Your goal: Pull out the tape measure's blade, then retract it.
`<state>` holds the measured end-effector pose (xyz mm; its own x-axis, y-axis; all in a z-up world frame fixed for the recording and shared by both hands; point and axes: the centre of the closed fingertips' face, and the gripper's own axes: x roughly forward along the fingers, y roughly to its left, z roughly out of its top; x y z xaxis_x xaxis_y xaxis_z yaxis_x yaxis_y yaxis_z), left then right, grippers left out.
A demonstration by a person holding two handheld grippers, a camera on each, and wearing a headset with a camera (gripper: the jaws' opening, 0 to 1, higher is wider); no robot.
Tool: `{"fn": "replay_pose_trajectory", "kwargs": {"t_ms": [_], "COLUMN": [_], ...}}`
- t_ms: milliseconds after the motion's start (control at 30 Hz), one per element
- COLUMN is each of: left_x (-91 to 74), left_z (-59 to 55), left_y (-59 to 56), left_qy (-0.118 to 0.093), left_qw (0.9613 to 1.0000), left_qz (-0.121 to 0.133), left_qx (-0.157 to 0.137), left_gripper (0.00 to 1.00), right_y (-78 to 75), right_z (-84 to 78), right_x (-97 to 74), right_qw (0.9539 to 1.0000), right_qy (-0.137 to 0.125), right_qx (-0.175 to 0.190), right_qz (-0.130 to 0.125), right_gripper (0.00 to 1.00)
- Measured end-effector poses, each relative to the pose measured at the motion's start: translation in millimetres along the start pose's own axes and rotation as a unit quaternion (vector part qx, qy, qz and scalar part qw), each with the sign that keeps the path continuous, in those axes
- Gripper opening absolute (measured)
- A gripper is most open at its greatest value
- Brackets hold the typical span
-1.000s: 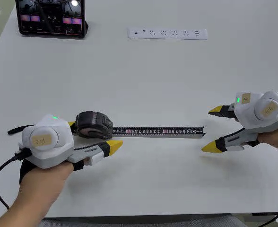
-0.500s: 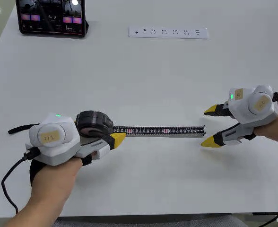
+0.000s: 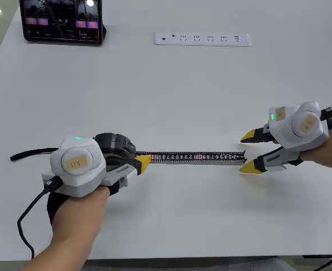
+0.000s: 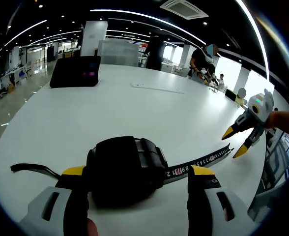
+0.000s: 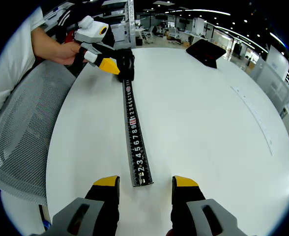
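Note:
The black tape measure case (image 3: 116, 145) lies on the white table (image 3: 171, 96), its blade (image 3: 191, 156) drawn out to the right and lying flat. My left gripper (image 3: 123, 153) is open, with the case (image 4: 125, 167) between its jaws and a gap on the right side. The right gripper (image 3: 248, 151) is open too, its yellow fingertips (image 3: 249, 167) on either side of the blade's end hook (image 5: 141, 181) without touching it. From the right gripper view (image 5: 144, 182) the blade (image 5: 134, 132) runs away to the case (image 5: 126, 59).
A black wrist strap (image 3: 30, 153) trails left from the case. A white power strip (image 3: 201, 39) lies at the back, and a dark screen device (image 3: 61, 21) stands at the back left. A mesh chair (image 5: 21, 123) sits by the table's near edge.
The left gripper has moved forward and right, bringing its jaws around the case. The right gripper has moved left until its tips flank the blade's end.

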<state>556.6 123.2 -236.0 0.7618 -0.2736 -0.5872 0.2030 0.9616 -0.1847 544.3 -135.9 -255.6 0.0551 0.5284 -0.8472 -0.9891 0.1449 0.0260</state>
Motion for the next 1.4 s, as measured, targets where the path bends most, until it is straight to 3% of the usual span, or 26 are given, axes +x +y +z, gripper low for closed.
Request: {"fn": "replay_pose_trajectory", "kwargs": {"t_ms": [133, 333, 867, 1400], "left_x": [1.8, 3.1, 2.2, 2.4], "left_z": [1.5, -0.4, -0.4, -0.1], "left_y": [4.4, 8.3, 13.5, 14.2], "left_qy": [-0.002, 0.002, 0.005, 0.005], "left_qw": [0.9997, 0.9991, 0.9980, 0.9981], "left_qz": [0.017, 0.038, 0.052, 0.055], "left_qx": [-0.019, -0.020, -0.035, -0.029], "left_gripper": [0.77, 0.72, 0.64, 0.64], "right_y": [-0.7, -0.5, -1.0, 1.2], "right_z": [0.0, 1.9, 3.7, 1.1], "right_x": [0.4, 2.0, 4.4, 6.7], "right_qw": [1.0000, 1.0000, 0.9998, 0.9994], "right_qy": [-0.001, -0.001, 0.001, 0.012], "right_qx": [-0.001, -0.008, -0.018, -0.028], "right_qz": [0.002, 0.005, 0.008, 0.016], "right_gripper": [0.36, 0.32, 0.28, 0.19]}}
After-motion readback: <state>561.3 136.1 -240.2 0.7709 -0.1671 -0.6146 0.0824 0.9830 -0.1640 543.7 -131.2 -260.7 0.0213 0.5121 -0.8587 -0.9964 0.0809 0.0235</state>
